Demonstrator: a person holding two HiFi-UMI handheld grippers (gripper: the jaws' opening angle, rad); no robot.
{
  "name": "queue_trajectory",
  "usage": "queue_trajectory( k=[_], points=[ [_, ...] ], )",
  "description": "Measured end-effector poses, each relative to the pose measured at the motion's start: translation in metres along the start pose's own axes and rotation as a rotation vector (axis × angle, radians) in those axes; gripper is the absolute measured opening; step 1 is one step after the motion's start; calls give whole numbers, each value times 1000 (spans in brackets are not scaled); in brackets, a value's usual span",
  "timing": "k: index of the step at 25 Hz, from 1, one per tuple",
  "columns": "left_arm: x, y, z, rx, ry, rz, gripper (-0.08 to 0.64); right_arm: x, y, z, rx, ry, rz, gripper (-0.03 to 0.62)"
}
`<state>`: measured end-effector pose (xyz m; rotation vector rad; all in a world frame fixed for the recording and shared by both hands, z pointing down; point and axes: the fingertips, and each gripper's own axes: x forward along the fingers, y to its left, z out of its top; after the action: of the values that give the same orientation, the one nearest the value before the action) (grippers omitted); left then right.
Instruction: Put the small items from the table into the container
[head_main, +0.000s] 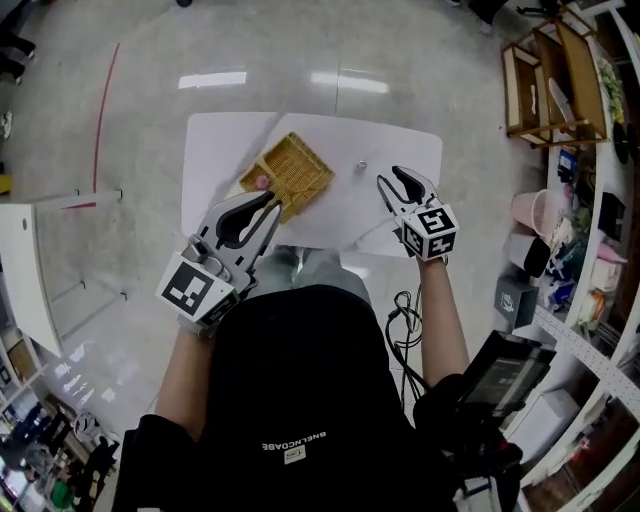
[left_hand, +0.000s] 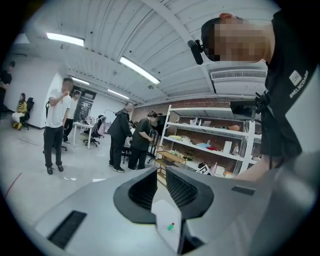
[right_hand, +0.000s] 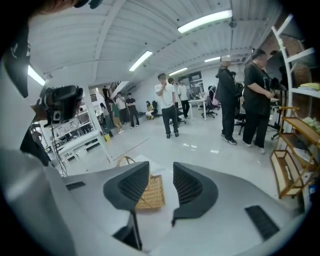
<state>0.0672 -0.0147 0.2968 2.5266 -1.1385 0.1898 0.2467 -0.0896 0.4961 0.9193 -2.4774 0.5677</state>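
my left gripper (head_main: 268, 208) and right gripper (head_main: 392, 178) hover over the white table (head_main: 420, 150), both sets of jaws spread, nothing pinched. the wicker basket (head_main: 290, 170) sits mid-table, and a small grey piece (head_main: 360, 166) lies near it on its right. a tiny green piece (left_hand: 171, 226) with a red tip shows on the tabletop beyond my left jaws. both pieces look light, hard and apt to skid on the smooth top. i judge a low pinch across the middle, tips nearly on the table, the surest hold.

The lone grey item (head_main: 360, 166) is too small to identify.
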Motion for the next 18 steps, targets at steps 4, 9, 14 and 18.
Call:
queue_trajectory(
  k=[4,9,14,18],
  points=[
    [-5,5,-10,-17,15,58,37,35,-10,-42,29,109,32,150],
    [-12,11,-22,-42,30,107,37,68,-19,-78,26,209,57,161],
    [-12,12,-38,-62,50,145,37,94,-29,-109,-5,307,79,173],
    [-6,18,-48,-90,53,165,38,115,-39,-136,-19,386,86,186]
  ],
)
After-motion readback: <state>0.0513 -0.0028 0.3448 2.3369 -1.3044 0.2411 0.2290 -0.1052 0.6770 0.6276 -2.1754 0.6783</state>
